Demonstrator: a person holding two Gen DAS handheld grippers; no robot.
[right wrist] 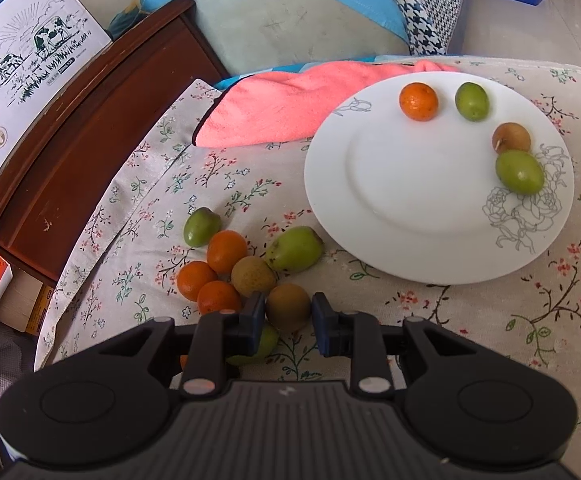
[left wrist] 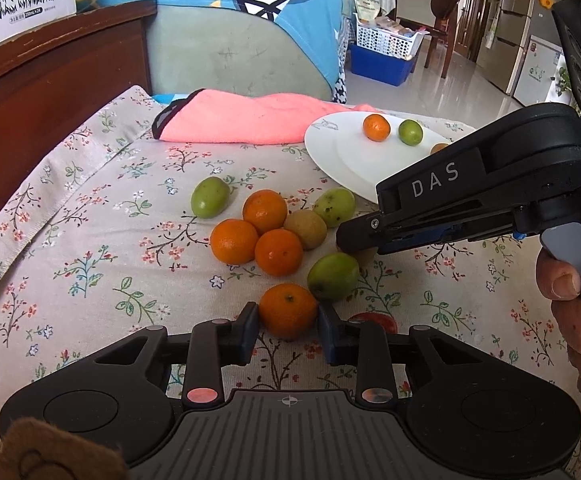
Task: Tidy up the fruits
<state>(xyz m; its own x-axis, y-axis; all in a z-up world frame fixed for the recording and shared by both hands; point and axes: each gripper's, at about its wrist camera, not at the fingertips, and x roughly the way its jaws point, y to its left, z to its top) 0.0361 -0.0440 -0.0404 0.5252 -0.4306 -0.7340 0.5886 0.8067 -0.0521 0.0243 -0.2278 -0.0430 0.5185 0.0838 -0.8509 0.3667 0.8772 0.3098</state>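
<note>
Fruit here is looking small, round and light, with skins firm enough for a gentle squeeze across the widest part, though smooth and apt to roll. On the left, the left gripper (left wrist: 288, 326) is sitting clenched on an orange (left wrist: 288, 315), its fingers (left wrist: 246, 330) pressing both sides while the fruit is resting on the floral cloth (left wrist: 90, 240). On the right, the right gripper (right wrist: 288, 314) is clenching a brown fruit (right wrist: 289, 307) the same way, near the white plate (right wrist: 410, 208) that is already carrying four fruits.
</note>
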